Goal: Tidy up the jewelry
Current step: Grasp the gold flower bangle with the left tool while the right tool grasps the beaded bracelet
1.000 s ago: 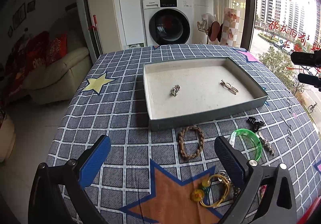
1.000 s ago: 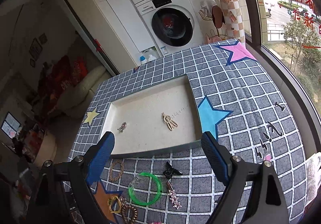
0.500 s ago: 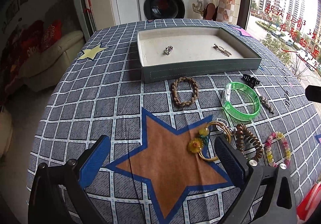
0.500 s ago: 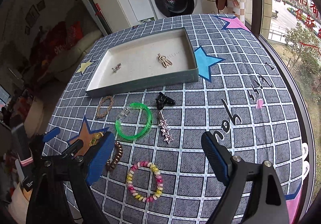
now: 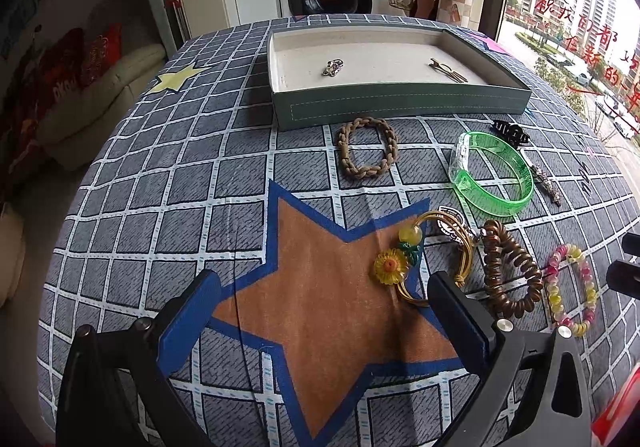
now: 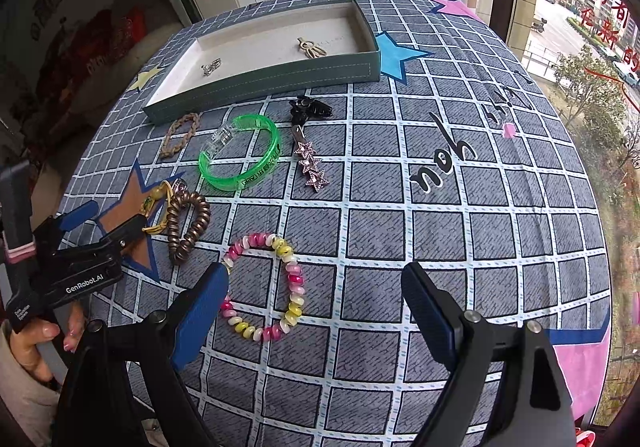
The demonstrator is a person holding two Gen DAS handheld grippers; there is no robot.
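Approach step, nothing picked yet. Right gripper [image 6: 314, 301] hangs over the pink-and-yellow beaded bracelet [image 6: 266, 285] on the checked-cloth tabletop [image 6: 440, 207], fingers spread wide and empty, one blue pad touching or just beside the beads. Left gripper [image 5: 320, 311] is also spread and empty, over the orange star patch beside the yellow flower hair tie [image 5: 404, 259]. The shallow grey-green tray [image 6: 264, 75] already holds two small metal pieces; the green plastic bangle [image 6: 240, 153] and brown coil tie [image 6: 186, 225] lie loose. Likely next: lower, pinch the bead strand, carry to tray.
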